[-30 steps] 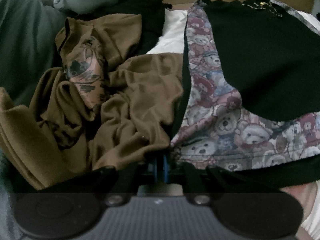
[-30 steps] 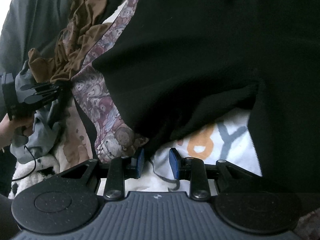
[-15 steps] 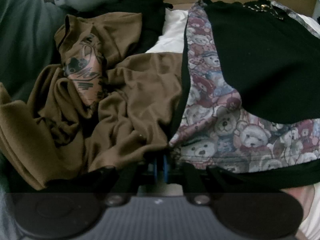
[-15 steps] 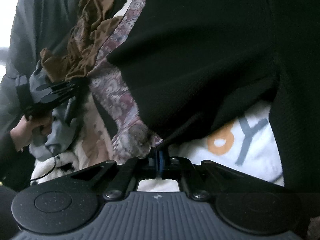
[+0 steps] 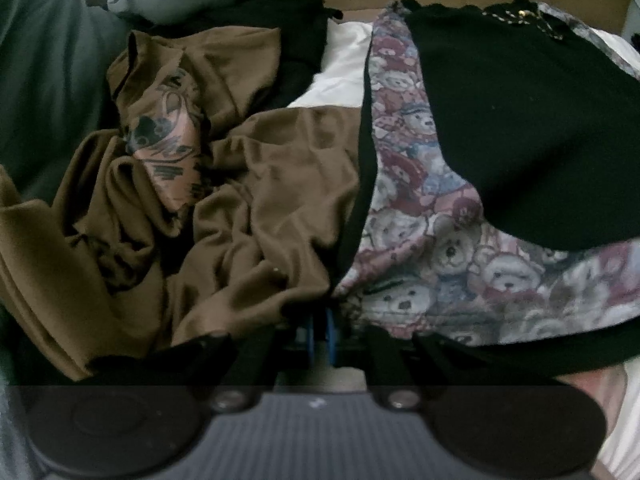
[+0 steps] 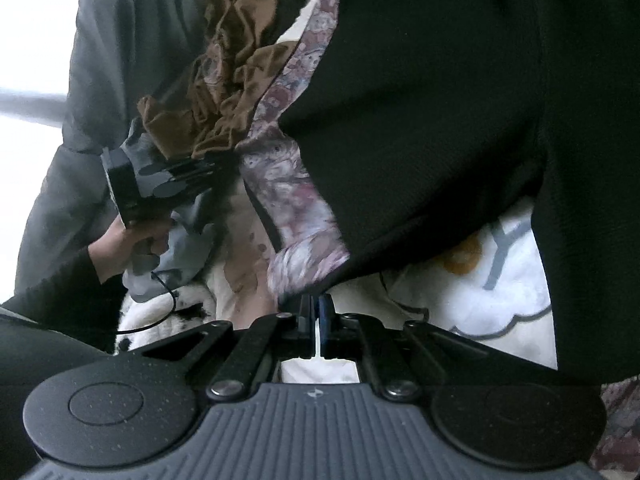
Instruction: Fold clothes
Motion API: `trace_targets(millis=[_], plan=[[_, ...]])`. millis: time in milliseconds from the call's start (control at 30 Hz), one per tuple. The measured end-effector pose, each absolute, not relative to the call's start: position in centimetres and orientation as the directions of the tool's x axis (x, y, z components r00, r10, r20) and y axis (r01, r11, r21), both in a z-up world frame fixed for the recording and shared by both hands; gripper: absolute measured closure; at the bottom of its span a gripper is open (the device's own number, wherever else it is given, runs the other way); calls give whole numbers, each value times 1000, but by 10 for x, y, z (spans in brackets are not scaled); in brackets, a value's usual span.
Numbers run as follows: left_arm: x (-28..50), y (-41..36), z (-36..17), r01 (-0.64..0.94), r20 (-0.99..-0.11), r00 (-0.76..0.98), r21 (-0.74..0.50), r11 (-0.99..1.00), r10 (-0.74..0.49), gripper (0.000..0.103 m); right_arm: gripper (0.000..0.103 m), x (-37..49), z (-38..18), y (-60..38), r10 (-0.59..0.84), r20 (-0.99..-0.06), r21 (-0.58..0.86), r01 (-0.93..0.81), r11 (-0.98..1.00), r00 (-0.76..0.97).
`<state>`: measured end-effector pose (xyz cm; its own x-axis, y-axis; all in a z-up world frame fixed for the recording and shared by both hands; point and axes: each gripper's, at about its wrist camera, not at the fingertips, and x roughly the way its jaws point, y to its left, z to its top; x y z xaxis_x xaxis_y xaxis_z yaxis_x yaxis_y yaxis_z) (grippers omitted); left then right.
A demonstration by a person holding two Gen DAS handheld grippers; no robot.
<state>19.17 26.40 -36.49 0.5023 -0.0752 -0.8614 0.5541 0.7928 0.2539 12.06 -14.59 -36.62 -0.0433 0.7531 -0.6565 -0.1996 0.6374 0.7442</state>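
Teddy-bear garment (image 5: pixel 452 256), black-backed: judged soft, light, limp. Lower hem was pinched by left gripper (image 5: pixel 320 330) and right gripper (image 6: pixel 315 312), jaws pressed together.

Each tool is a dark grey ribbed housing with a round black disc on either side and two silver screws where black linkage bars run forward to blue-padded fingers. The right tongs (image 6: pixel 315 312) and left tongs (image 5: pixel 320 330) look alike. In the right wrist view, the left hand (image 6: pixel 134 244) wears a black sleeve (image 6: pixel 52 300), and a thin black cable (image 6: pixel 160 300) trails below it.
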Motion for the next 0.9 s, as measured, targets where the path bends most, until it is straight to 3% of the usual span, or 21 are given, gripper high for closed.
trace_targets(millis=[400,467,500,533,867,900], plan=[[192,265,-358,534,-843,533,268,802,-74,96,97,116,-411,-128,668,-741,662,-239,710,-68],[192,266,-358,535,-843,533,267,801,-75,96,79,114,-414,-122,676,-733,671,-246,700,-77],[192,266,-358,535,-842,534,267,801,-76,96,65,113,-413,-120,678,-731,673,-247,698,-76],[192,265,-358,534,-843,533,267,802,-74,96,60,112,-413,-119,684,-726,677,-249,692,-73],[190,264,-360,532,-845,531,273,801,-65,96,61,119,-428,-114,709,-701,708,-196,679,-73],[190,264,-360,531,-846,530,272,802,-64,96,70,119,-434,-113,712,-697,714,-178,678,-86]])
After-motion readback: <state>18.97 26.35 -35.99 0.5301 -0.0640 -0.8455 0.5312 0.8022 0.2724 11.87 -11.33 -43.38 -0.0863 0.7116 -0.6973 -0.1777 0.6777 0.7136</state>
